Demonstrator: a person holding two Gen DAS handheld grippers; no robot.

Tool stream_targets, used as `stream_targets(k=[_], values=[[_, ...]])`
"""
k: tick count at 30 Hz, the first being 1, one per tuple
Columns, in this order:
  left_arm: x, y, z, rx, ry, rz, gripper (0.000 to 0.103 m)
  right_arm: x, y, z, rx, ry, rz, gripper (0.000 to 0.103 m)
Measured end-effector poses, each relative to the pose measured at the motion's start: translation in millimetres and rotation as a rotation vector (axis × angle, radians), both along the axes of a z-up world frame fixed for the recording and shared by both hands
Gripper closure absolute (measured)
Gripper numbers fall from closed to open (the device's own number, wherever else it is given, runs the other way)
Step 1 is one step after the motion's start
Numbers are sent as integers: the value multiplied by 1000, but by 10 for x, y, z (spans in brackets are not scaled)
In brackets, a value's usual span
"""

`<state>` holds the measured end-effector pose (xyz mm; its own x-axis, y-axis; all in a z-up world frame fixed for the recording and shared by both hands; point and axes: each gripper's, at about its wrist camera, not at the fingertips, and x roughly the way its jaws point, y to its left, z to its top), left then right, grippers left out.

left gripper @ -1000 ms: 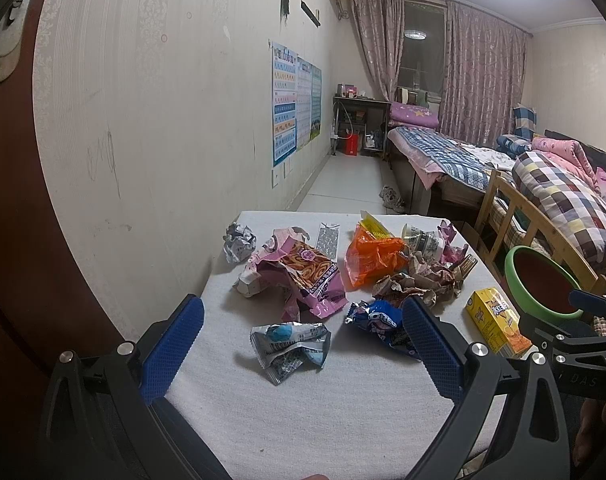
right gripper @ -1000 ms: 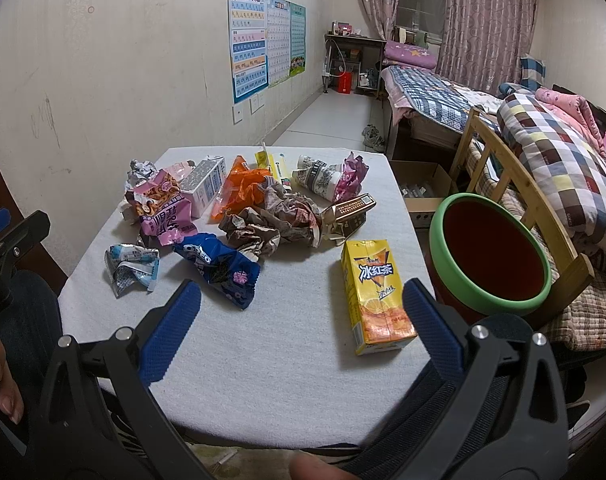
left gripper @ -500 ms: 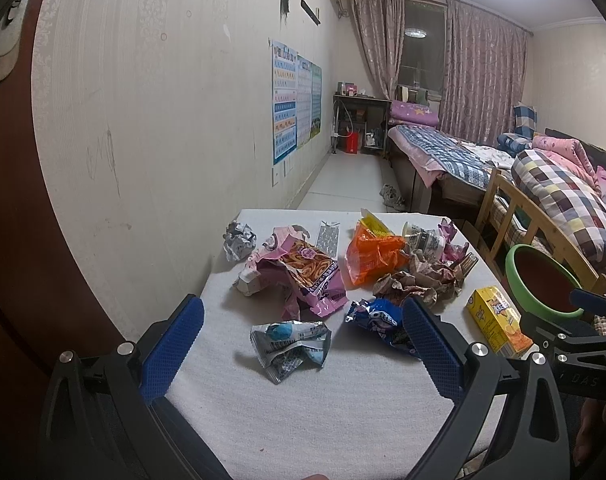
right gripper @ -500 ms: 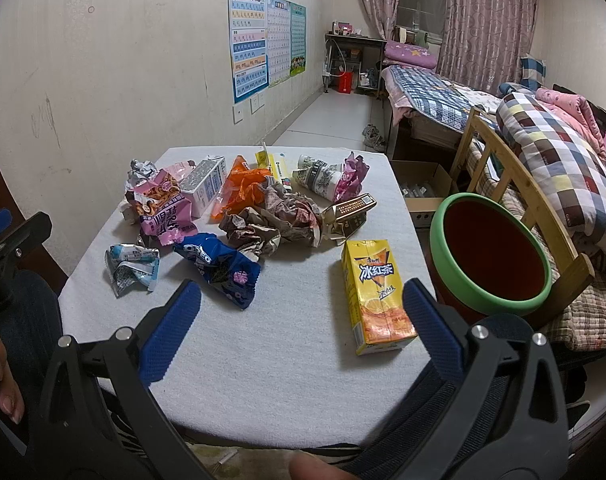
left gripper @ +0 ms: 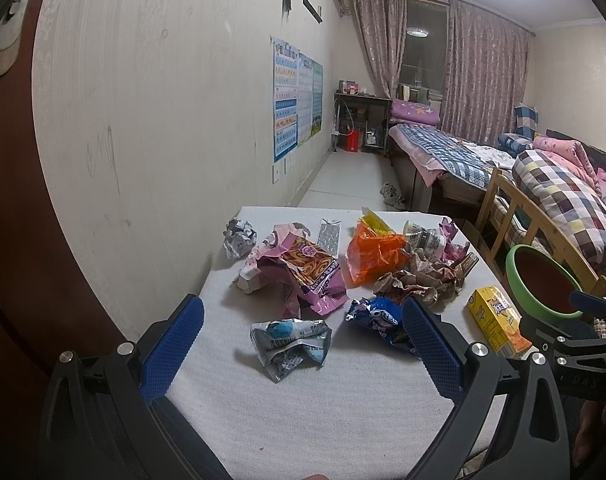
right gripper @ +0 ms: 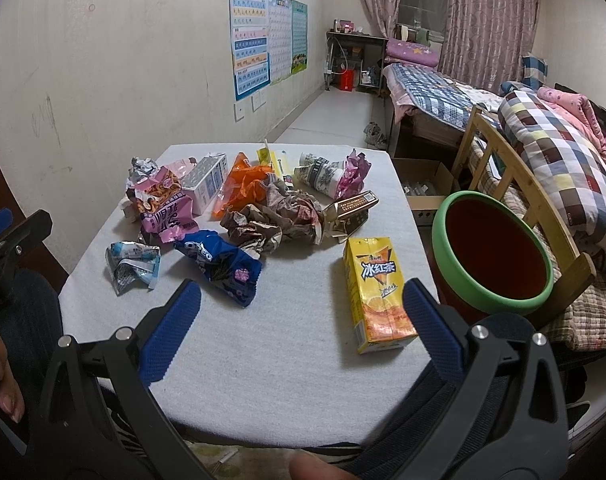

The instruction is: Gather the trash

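On table (right gripper: 263, 360): trash heaped mid-top | bin (right gripper: 491, 252) stood off right edge | left gripper (left gripper: 303, 344) gaped over silver wrapper (left gripper: 289, 342) | right gripper (right gripper: 301, 326) gaped, empty, carton (right gripper: 377, 292) just inside right finger

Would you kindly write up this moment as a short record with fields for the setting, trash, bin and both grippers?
setting: white table in a bedroom
trash: yellow drink carton, blue cookie wrapper, crumpled brown paper, orange bag, pink snack bag, all lying on the table
bin: green-rimmed bin, at the table's right edge, looks empty
left gripper: open, holds nothing
right gripper: open, holds nothing
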<state>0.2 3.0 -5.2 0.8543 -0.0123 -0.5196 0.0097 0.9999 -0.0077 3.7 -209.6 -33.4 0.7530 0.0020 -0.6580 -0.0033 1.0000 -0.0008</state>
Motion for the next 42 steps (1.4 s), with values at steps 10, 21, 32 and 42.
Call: stream_targets(k=[10,21,32,42], values=[[18,35,-146,-27,35,12,8,57,-61,-57,30,40,-13,3],[397,124,-406,-124,275,-11,8,359,-90,-280,106,221,16,3],[955,107,-780,-39,514,-128,8,856,-592,-691,151,430,-90,3],[1432,158,-968,118,627,-302,8,1200,-752,-923,105,530,-53,4]])
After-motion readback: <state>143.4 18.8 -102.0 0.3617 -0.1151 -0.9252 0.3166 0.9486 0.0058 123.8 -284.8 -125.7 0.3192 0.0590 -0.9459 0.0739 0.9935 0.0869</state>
